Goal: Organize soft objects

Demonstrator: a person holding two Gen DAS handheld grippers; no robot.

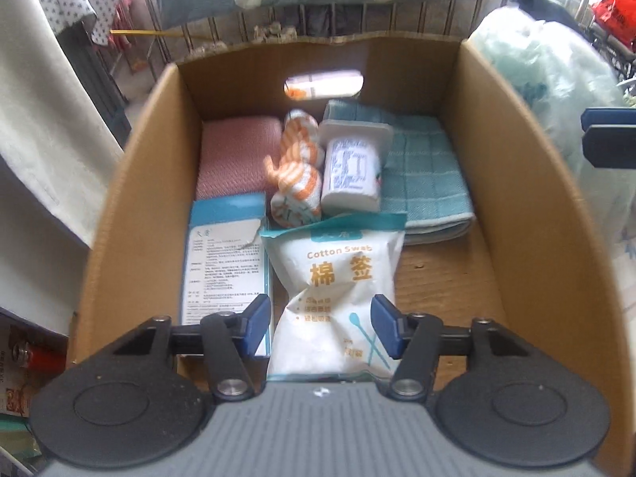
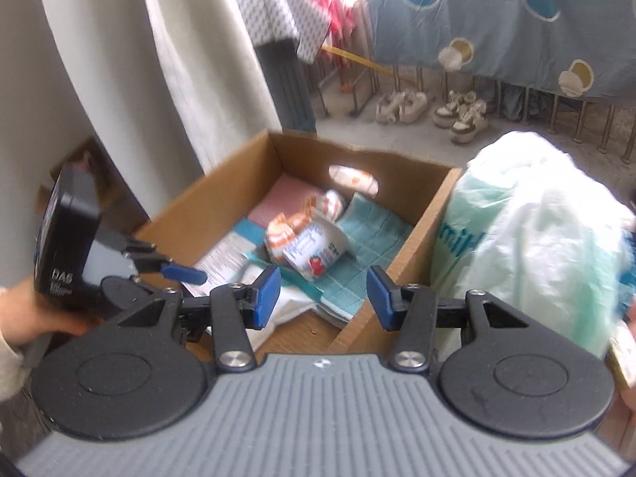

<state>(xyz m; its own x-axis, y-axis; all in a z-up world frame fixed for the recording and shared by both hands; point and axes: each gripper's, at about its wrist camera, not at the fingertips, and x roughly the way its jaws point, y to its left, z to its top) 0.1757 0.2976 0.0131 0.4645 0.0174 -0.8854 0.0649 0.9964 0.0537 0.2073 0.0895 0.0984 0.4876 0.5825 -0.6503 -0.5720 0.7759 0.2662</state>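
Inside the cardboard box [image 1: 131,198], a white bag of cotton swabs [image 1: 338,298] lies flat on the floor of the box, its long axis running from the near wall toward the far wall, with the teal sealed top edge pointing away from the left gripper [image 1: 321,328]. That gripper hangs over the bag's near half with its blue pads [image 1: 258,326] on either side of the bag; the jaws stand apart and whether the pads touch the bag cannot be told.

Just left of the bag lies a flat blue-and-white packet [image 1: 226,262], also lengthwise front to back. Behind them sit a folded pink cloth [image 1: 234,159] at the far left, an orange-and-white striped roll of fabric [image 1: 298,167] running front to back in the middle, and a white tub with a printed label [image 1: 349,167] lying on its side, lid toward the far wall. A folded teal checked towel [image 1: 425,183] lies at the right, partly under the tub.

Seen from the right wrist, the right gripper [image 2: 324,298] hovers above the box's near right corner, its jaws parted with nothing between them. A pale green plastic bag [image 2: 532,230] bulges just outside the box's right wall.
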